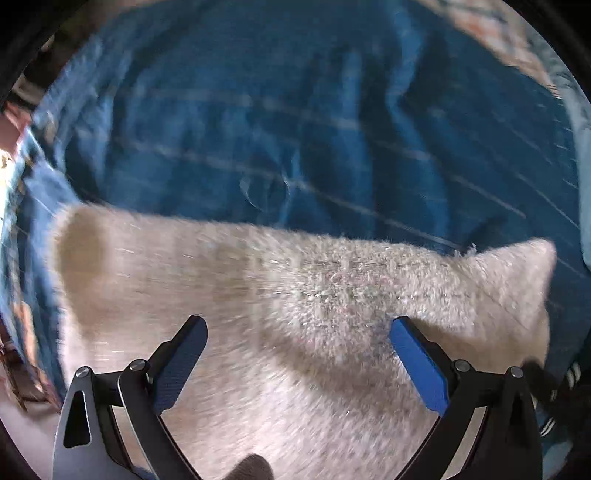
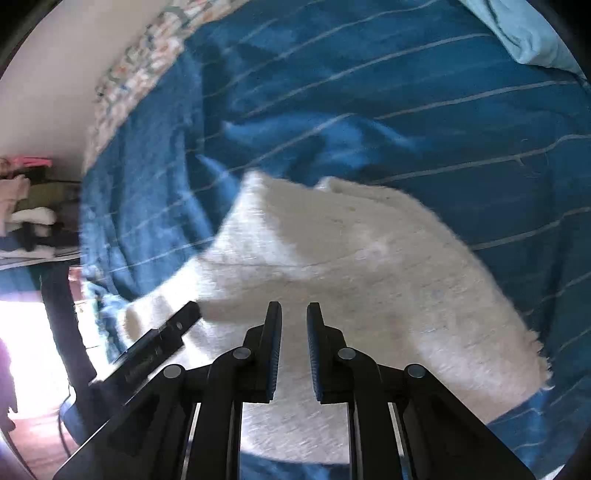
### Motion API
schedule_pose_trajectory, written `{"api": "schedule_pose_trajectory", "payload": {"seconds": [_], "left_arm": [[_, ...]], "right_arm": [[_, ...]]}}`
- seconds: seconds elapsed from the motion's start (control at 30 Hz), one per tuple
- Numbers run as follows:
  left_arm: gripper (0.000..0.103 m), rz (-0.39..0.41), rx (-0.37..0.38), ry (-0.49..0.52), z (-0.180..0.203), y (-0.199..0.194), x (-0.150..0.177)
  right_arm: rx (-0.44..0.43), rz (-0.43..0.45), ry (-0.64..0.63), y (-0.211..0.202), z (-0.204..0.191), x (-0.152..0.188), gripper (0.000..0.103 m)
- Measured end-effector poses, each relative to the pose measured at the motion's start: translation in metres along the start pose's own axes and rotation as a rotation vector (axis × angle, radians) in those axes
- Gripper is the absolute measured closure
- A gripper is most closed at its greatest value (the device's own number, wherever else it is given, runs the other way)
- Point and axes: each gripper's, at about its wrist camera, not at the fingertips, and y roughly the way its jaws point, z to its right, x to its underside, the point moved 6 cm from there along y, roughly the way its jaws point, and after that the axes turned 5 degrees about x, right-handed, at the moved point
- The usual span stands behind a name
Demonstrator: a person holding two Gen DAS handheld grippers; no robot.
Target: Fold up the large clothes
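A fuzzy cream-white garment [image 1: 295, 295] lies folded on a blue striped blanket [image 1: 258, 110]. It also shows in the right wrist view [image 2: 351, 258]. My left gripper [image 1: 298, 328] is open wide just above the garment, with nothing between its jaws. My right gripper [image 2: 294, 314] hovers over the garment's near part with its jaws almost closed, a narrow gap between them, and no cloth gripped. The left gripper's finger [image 2: 177, 325] shows at the garment's left edge in the right wrist view.
The blue blanket [image 2: 369, 92] covers a bed. A patterned sheet edge [image 2: 140, 74] and a white wall lie at the far left. A light blue cloth [image 2: 532, 33] is at the top right. A shelf with folded items [image 2: 29, 206] stands left of the bed.
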Motion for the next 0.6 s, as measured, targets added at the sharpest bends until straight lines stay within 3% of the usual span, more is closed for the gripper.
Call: {"api": "schedule_pose_trajectory", "payload": {"seconds": [0.1,0.23,0.3,0.37,0.47,0.6], "left_arm": [[0.0,-0.003,0.03,-0.038,0.0,0.024,-0.016],[0.0,0.03,-0.067,0.059,0.012,0.01,-0.03],[0.0,0.085,-0.107,0.115,0.018,-0.014,-0.026],[0.0,0.138,-0.119,0.154,0.023,-0.042,-0.012],[0.0,0.154,-0.115,0.174,0.029,-0.063,0.013],[0.0,0.124,-0.112,0.207,0.052,-0.066,0.054]], "right_arm": [[0.034,-0.026,0.043,0.008,0.027,0.006,0.088],[0.123,-0.016,0.045,-0.005,0.06,0.025,0.084],[0.125,0.012,0.081,-0.019,0.08,0.04,0.055],[0.119,0.032,0.135,-0.028,0.097,0.058,0.034],[0.034,0.057,0.265,-0.032,0.132,0.093,0.033],[-0.182,0.042,0.405,-0.004,0.158,0.12,0.033]]}}
